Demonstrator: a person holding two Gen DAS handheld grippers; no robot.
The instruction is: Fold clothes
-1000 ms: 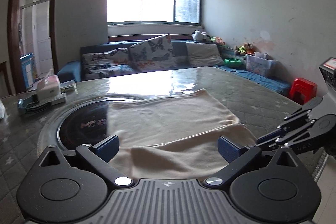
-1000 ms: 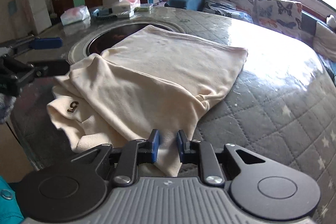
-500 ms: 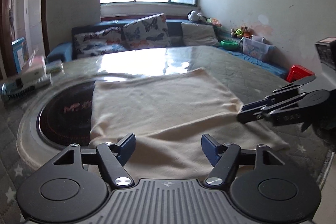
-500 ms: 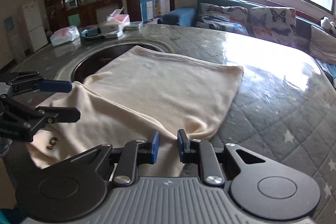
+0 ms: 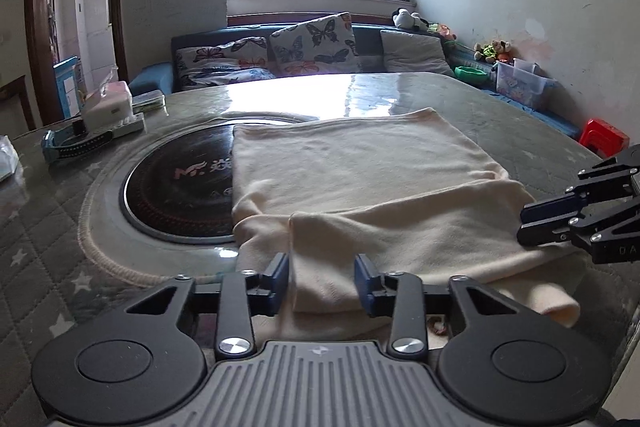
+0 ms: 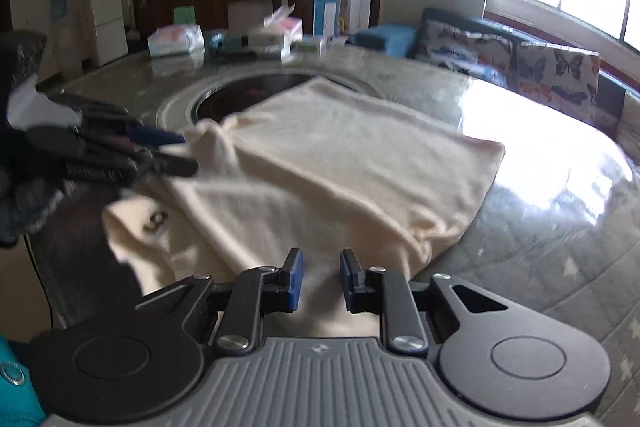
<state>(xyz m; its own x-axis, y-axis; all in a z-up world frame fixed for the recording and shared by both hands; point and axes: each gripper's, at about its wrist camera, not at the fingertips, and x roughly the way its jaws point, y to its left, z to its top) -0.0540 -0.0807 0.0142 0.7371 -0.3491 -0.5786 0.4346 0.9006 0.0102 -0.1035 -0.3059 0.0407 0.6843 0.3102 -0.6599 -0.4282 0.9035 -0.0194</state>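
Garment: cream knit garment (image 5: 360,163), partly folded, flat on the quilted grey worktop (image 5: 520,115), overlapping its round black inset.
Left gripper (image 5: 322,281): part-open, straddling the near fold; grip not closed.
Right gripper (image 6: 320,281): narrowly open over the hem, holding nothing.

The left black plastic two-finger gripper (image 5: 321,281) is showing blue rubber pads (image 5: 277,279), round silver screws and a ribbed grey housing flanked by two round black discs. The right black plastic two-finger gripper (image 6: 319,281) is wearing the same blue pads (image 6: 295,279), silver screws and ribbed grey body.
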